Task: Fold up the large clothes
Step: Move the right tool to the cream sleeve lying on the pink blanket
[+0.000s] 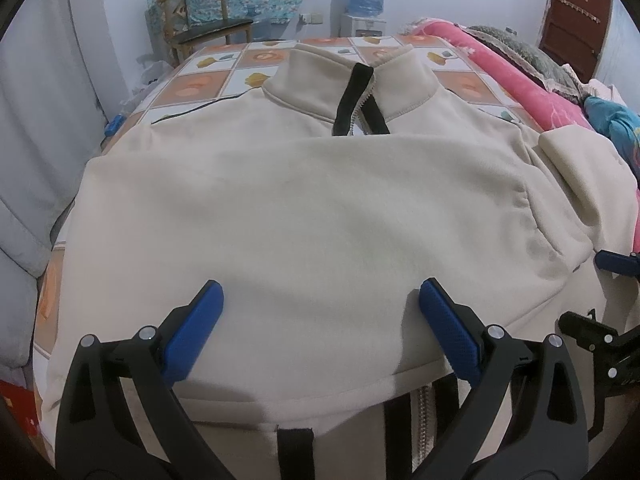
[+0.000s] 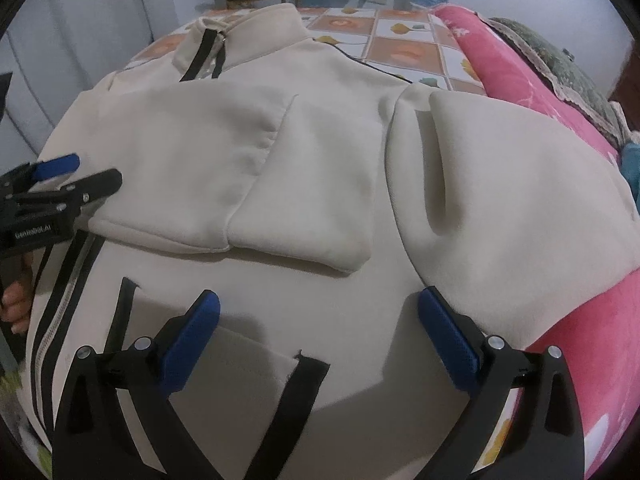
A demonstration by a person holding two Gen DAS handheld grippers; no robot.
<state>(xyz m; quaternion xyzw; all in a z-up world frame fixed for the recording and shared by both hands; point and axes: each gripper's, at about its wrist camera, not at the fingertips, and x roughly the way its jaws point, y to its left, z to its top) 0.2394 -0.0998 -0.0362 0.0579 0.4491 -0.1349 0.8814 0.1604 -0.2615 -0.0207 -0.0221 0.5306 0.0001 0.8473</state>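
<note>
Nearest the left gripper (image 1: 320,300), its blue pads stand spread wide with nothing between them, hovering over the folded-over sleeve (image 1: 312,216) of the cream jacket (image 1: 400,80). Just below the pads the sleeve's edge ends, and the jacket's zipper (image 1: 422,420) with its black trim shows under it.

The right gripper (image 2: 318,308) is likewise spread wide and empty — it hangs above the jacket's front panel, a black-edged pocket (image 2: 248,364) between and beneath its fingers. Just beyond its tips lies the sleeve's cuff end (image 2: 304,216); to the right of its right finger the other sleeve (image 2: 512,184) drapes onto a pink blanket (image 2: 592,340).

Farther out from both, the collar (image 1: 360,76) lies flat on the flower-tiled bedspread (image 1: 256,60) — and past the bed stand a wooden chair (image 1: 204,20) and a water dispenser (image 1: 366,4).
</note>
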